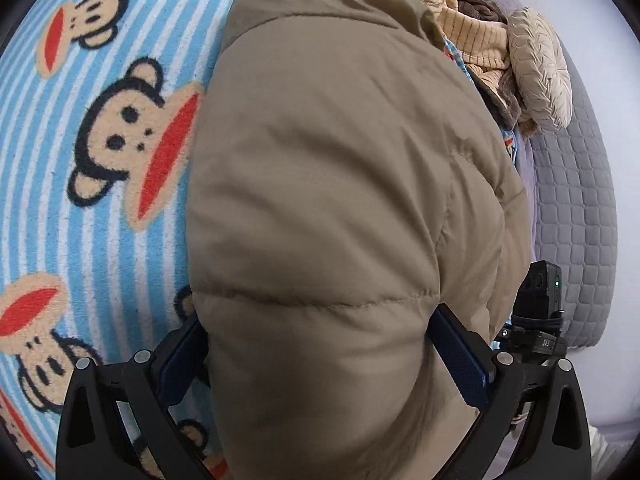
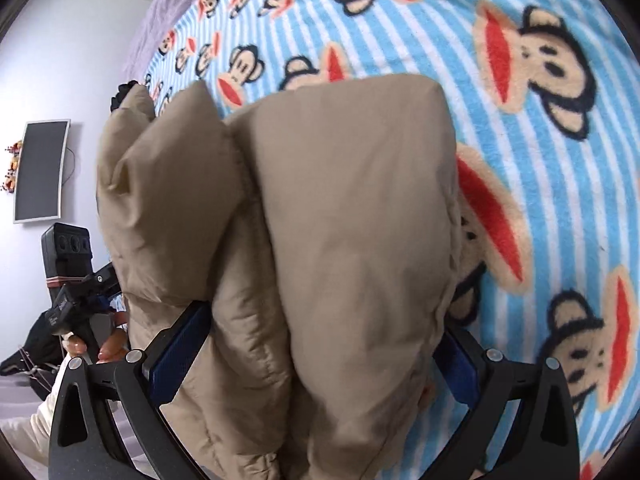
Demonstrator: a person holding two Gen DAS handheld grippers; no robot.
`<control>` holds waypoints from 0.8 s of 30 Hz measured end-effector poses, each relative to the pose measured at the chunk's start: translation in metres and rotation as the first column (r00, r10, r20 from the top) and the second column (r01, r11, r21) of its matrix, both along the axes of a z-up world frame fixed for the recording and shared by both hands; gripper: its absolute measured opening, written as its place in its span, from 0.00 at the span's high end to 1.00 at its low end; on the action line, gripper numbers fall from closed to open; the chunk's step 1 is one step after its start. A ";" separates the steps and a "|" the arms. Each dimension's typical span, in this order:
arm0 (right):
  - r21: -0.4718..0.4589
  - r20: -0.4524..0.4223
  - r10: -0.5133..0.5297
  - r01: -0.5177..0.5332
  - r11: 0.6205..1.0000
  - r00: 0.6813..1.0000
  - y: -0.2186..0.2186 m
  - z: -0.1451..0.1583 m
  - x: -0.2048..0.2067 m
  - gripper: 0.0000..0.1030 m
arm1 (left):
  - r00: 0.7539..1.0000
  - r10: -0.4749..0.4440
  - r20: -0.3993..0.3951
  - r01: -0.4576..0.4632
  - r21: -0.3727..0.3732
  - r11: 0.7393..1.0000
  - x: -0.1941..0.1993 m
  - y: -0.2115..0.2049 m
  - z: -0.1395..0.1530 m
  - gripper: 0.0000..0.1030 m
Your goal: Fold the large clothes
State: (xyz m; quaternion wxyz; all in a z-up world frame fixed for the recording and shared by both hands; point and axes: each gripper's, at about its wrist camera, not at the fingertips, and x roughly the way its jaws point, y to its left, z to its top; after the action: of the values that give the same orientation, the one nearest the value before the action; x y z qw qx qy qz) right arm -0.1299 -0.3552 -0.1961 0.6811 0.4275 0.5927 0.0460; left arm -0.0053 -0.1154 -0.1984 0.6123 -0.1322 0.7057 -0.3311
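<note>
The monkey-print blanket [image 2: 540, 128] covers the bed. My left hand-held gripper [image 1: 320, 344] and right hand-held gripper [image 2: 320, 344], jaws wide, each clasp the bulky tan padded jacket [image 2: 340, 208], keeping its fold together above the blanket.

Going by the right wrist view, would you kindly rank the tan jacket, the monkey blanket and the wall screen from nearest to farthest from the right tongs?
1. Tan jacket: between the right tongs.
2. Monkey blanket: underneath, spreading right.
3. Wall screen: far left, on the wall.
</note>
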 end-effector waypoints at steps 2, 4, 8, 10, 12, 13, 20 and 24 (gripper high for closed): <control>0.030 -0.003 0.001 -0.001 1.000 1.000 0.000 -0.008 0.005 0.00 | 1.000 0.010 -0.012 -0.010 0.001 1.000 -0.001 -0.005 -0.004 0.00; 0.065 0.005 -0.001 0.001 0.998 1.000 0.001 -0.010 0.011 0.00 | 1.000 0.003 0.011 -0.003 0.026 1.000 -0.005 -0.013 0.000 0.00; 0.108 -0.004 -0.033 0.033 0.994 0.999 0.002 -0.020 0.017 0.00 | 0.991 -0.043 0.130 0.028 0.116 0.993 -0.016 -0.032 0.017 0.00; 0.121 -0.016 -0.059 0.061 0.991 0.998 0.000 -0.023 0.017 0.00 | 0.981 -0.069 0.181 0.041 0.153 0.987 -0.021 -0.041 0.025 0.02; 0.137 -0.028 -0.082 0.085 0.987 0.996 -0.003 -0.025 0.011 0.00 | 0.974 -0.081 0.212 0.045 0.169 0.985 -0.026 -0.048 0.033 0.06; 0.145 -0.032 -0.092 0.095 0.985 0.995 -0.004 -0.026 0.010 0.00 | 0.971 -0.085 0.223 0.047 0.172 0.984 -0.028 -0.048 0.036 0.10; 0.221 -0.001 -0.116 0.113 0.969 0.993 -0.008 -0.020 -0.004 0.19 | 0.957 -0.103 0.271 0.054 0.182 0.982 -0.037 -0.046 0.057 0.19; 0.251 0.028 -0.113 0.103 0.962 0.993 -0.011 -0.012 -0.009 0.24 | 0.949 -0.101 0.299 0.051 0.171 0.984 -0.041 -0.045 0.070 0.23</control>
State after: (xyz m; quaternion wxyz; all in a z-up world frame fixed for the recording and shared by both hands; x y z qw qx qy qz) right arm -0.1392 -0.3657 -0.2077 0.6357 0.5404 0.5436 0.0919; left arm -0.0468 -0.1600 -0.1282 0.7096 -0.0019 0.6313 -0.3130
